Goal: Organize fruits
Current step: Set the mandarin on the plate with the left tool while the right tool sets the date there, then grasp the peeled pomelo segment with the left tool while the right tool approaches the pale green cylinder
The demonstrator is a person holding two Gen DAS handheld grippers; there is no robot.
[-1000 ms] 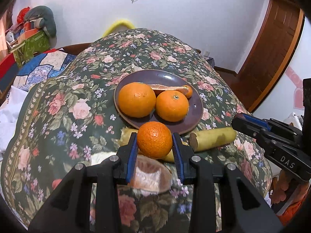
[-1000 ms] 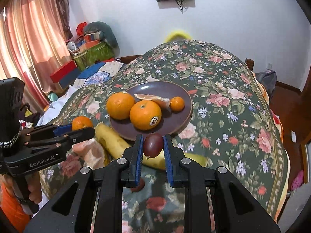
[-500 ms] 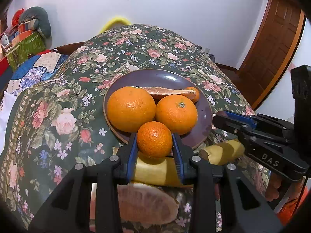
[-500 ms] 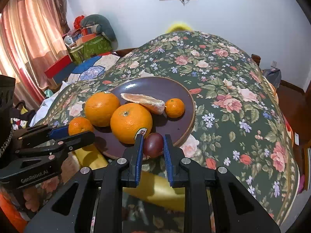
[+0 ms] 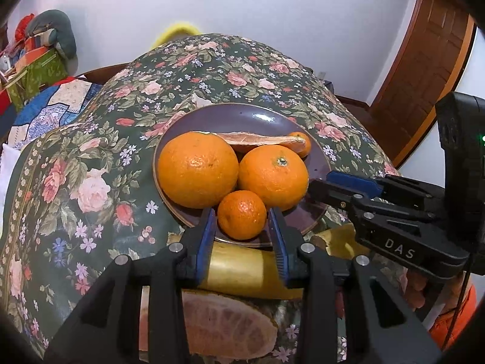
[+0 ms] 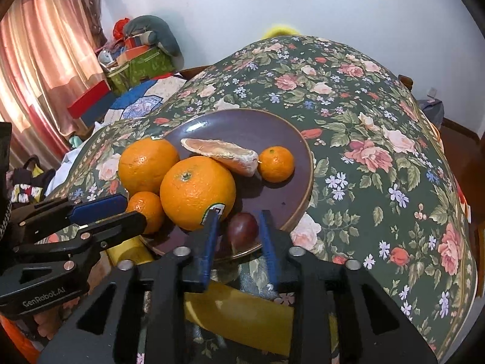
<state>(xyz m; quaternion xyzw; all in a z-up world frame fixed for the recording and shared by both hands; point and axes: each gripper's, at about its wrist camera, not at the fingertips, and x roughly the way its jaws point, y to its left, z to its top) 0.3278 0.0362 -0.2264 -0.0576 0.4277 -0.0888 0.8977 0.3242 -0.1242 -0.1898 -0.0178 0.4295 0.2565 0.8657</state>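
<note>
A dark purple plate [image 5: 257,118] [image 6: 272,127] holds two large oranges [image 5: 198,170] [image 6: 197,191], a pomelo slice [image 6: 221,151] and a small mandarin [image 6: 275,163]. My left gripper [image 5: 242,226] has its jaws spread a little around a small mandarin [image 5: 242,214] [image 6: 147,209] that rests on the plate's near rim. My right gripper [image 6: 238,230] has its jaws apart around a dark purple passion fruit [image 6: 242,229] lying on the plate's near edge.
A yellow banana [image 5: 242,268] [image 6: 242,315] and a peeled pomelo half [image 5: 224,327] lie on the floral tablecloth [image 6: 379,151] in front of the plate. Boxes and cloth pile at the left; a wooden door [image 5: 424,75] stands at the right.
Both grippers moved forward over the plate and lowered. Both jaws have widened: the mandarin and the passion fruit now sit on the plate, released.
</note>
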